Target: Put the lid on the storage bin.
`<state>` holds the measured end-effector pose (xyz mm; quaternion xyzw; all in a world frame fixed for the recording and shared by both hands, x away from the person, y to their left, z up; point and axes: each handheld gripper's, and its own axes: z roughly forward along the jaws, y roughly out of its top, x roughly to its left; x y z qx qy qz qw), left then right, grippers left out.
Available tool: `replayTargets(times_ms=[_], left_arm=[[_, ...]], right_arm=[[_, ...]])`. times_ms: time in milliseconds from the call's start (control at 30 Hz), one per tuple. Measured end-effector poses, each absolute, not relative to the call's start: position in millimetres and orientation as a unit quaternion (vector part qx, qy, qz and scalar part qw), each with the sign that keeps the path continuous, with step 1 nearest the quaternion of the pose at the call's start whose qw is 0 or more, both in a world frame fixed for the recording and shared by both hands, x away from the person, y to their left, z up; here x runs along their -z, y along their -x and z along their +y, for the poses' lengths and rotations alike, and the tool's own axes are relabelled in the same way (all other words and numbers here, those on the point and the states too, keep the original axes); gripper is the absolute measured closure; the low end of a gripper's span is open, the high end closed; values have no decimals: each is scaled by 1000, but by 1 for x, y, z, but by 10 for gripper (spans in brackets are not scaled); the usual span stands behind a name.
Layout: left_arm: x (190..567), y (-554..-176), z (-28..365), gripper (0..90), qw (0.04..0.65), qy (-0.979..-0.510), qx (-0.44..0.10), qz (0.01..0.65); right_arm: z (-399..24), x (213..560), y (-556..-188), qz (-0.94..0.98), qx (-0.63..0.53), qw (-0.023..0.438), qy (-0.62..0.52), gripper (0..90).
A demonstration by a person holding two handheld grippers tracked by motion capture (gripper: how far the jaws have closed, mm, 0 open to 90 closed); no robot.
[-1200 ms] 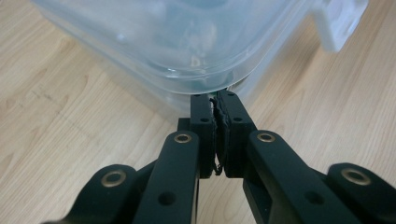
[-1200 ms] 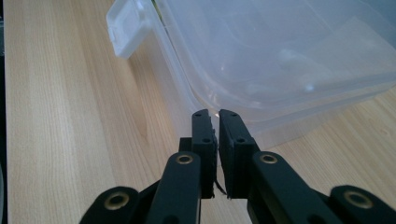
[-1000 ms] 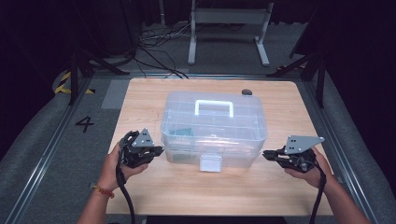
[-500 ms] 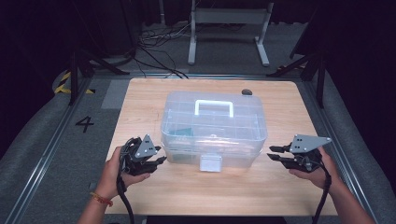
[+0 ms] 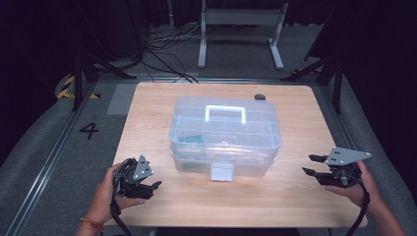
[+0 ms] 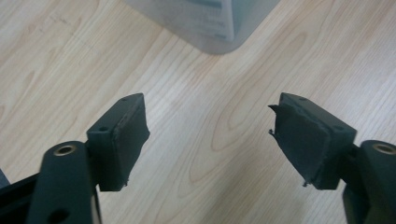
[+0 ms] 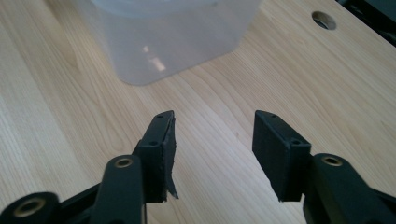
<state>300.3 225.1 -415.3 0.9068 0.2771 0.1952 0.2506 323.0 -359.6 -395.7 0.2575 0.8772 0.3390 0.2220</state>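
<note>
A clear plastic storage box (image 5: pixel 225 135) with a white handle and a front latch (image 5: pixel 221 171) stands shut in the middle of the wooden table (image 5: pixel 162 103). My left gripper (image 5: pixel 153 189) hovers off the box's front left corner (image 6: pixel 219 28), open, its jaws having just been opening with only bare table between them (image 6: pixel 210 135). My right gripper (image 5: pixel 311 164) is off the box's right end (image 7: pixel 168 42), also open and just been opening, nothing between its jaws (image 7: pixel 214 140).
A small dark round thing (image 5: pixel 259 97) lies at the table's back edge behind the box. A cable hole (image 7: pixel 325 20) shows in the tabletop. A metal stand (image 5: pixel 241 29) and cables lie on the floor beyond the table.
Both grippers have pulled back from the box's ends toward the table's front corners, and their jaws have spread apart. The box has stayed put.
</note>
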Motion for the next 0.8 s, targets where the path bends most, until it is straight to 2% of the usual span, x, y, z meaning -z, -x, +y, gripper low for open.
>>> replayTargets(times_ms=[433, 500, 633, 667, 700, 800], left_arm=[[457, -293, 257, 231, 252, -901, -168, 311], [469, -292, 267, 217, 276, -893, -144, 326], [476, -291, 278, 166, 309, -875, -128, 351], [476, -291, 278, 159, 309, -875, -128, 351], [482, -290, 283, 153, 337, -861, -129, 359], [483, -288, 284, 152, 343, -857, -133, 361]], right_arm=[[-415, 445, -308, 848, -338, 211, -350, 368], [-425, 460, -305, 837, -344, 199, -375, 343], [-437, 476, -299, 821, -351, 195, -406, 298], [-437, 476, -299, 821, -351, 195, -406, 298], [-442, 483, -295, 811, -353, 193, -425, 277], [-446, 487, -293, 802, -362, 189, -436, 257]])
